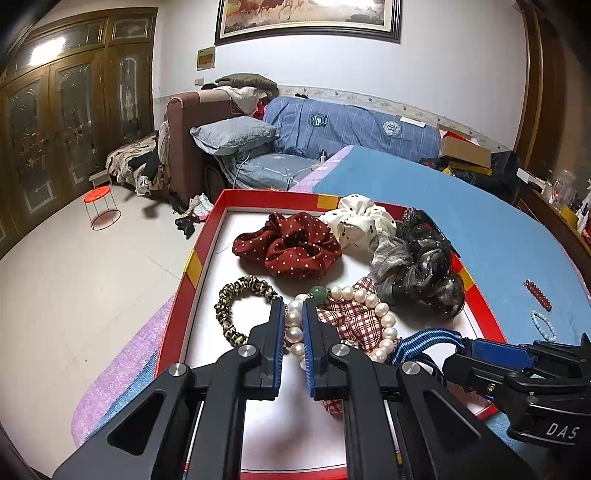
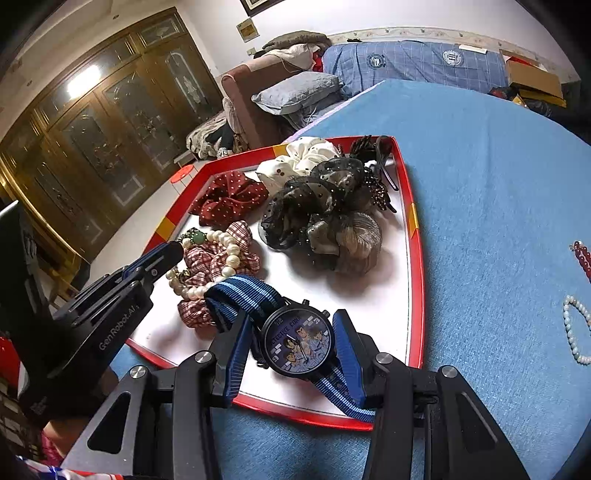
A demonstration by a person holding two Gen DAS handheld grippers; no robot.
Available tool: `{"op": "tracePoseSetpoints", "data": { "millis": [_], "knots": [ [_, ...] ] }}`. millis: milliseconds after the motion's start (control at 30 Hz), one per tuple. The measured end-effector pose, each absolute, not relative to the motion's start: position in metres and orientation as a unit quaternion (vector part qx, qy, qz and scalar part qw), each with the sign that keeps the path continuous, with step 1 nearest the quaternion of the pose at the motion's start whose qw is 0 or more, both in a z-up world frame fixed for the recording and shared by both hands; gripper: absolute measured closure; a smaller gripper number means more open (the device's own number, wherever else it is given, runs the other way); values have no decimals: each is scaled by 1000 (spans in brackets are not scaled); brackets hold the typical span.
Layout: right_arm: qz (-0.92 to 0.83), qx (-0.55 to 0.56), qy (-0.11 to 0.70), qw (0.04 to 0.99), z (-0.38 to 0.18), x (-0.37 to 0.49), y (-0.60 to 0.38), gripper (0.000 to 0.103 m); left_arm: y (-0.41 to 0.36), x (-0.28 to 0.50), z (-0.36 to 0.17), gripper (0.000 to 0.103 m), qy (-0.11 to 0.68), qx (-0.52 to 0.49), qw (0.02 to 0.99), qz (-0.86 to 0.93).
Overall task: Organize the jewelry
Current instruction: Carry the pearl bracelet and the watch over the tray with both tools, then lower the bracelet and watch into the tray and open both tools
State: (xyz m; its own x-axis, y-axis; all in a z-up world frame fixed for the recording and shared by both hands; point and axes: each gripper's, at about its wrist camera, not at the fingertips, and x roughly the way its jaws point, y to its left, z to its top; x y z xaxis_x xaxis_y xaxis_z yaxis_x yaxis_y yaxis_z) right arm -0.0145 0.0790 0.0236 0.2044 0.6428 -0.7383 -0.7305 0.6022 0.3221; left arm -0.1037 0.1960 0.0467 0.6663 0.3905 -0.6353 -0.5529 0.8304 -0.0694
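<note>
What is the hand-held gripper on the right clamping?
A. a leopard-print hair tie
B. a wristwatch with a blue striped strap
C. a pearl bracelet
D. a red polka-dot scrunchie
B: the right hand-held gripper has the wristwatch, cartoon dial and blue striped strap, between its fingers over the red-rimmed tray.

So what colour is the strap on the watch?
The watch strap is dark blue with light blue stripes, clearest in the right wrist view.

White walls, pale tiled floor (image 1: 74, 266), brown glass-door wardrobe (image 1: 66, 122), framed painting (image 1: 306, 18), cluttered sofa (image 1: 332, 125), red stool (image 1: 98, 195).
</note>
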Motion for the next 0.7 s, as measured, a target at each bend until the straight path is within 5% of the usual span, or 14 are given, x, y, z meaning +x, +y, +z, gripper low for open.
{"op": "tracePoseSetpoints", "data": {
  "millis": [700],
  "knots": [
    [415,-69,455,785,19,10,93,54,207,-87,38,94,346,-140,893,250]
  ]
}}
